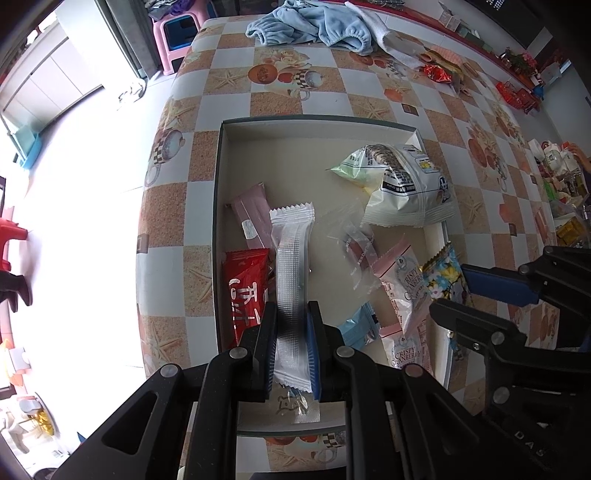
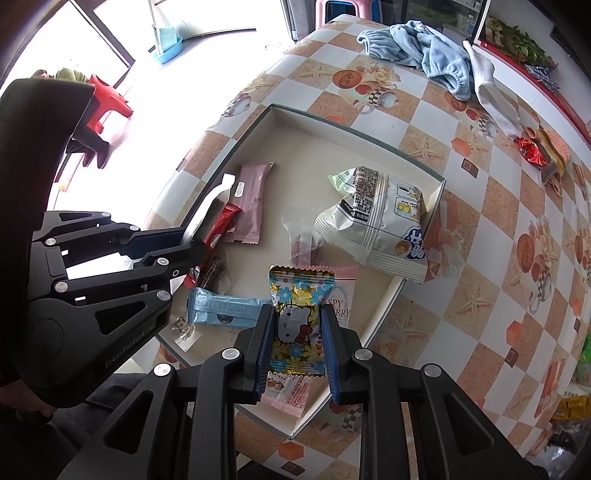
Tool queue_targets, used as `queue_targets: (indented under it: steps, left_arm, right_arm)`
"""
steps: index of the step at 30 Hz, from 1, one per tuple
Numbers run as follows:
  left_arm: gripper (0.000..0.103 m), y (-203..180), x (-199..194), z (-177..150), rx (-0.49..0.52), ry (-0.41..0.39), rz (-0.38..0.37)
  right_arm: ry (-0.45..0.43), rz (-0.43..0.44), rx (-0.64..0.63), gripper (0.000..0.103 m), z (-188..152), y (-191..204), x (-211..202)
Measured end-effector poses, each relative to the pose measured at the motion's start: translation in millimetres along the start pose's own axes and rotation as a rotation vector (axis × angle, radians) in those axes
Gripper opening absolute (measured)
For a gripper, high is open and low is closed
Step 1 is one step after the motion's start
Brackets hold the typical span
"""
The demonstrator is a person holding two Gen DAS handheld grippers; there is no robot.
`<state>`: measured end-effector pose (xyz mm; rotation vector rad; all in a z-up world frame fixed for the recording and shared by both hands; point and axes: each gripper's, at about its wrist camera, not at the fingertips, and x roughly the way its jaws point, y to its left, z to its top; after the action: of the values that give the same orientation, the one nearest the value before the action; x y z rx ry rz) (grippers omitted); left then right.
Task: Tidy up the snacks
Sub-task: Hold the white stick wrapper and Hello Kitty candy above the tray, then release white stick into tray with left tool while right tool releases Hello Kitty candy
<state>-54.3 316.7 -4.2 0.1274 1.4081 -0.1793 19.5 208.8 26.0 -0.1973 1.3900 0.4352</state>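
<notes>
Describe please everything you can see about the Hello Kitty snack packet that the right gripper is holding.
The Hello Kitty packet is a small pillow-shaped wrapper of shiny gold foil, printed with blue and white flowers and a white cat face with a red bow. Its top and bottom seams are zigzag-cut. It stands upright, lifted over the near corner of the shallow box, pinched at both sides by the right gripper. Behind and below it lie pink cranberry packets; whether they touch it cannot be told.

I see a checkered tabletop, crumpled blue cloth at its far edge, pink stool beyond, red stool on the floor
</notes>
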Motion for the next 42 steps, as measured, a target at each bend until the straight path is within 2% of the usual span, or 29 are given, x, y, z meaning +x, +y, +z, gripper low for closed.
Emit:
queue_targets:
  steps: [11, 38, 40, 42]
  left_arm:
    - [0.016, -1, -9, 5, 0.006, -0.028, -0.007]
    - [0.020, -2, -13, 6, 0.000, -0.029, -0.028]
    - [0.024, -2, -13, 6, -0.003, -0.026, -0.027]
    - [0.036, -2, -13, 7, -0.007, -0.024, -0.020]
  right_arm:
    - [-0.022, -0.021, -0.015, 0.026, 3, 4, -10]
    - [-0.048, -0.022, 0.013, 0.027, 9, -1, -13]
    - [-0.045, -0.024, 0.026, 0.027, 9, -3, -13]
    - [-0.045, -0.027, 0.036, 0.027, 9, -6, -13]
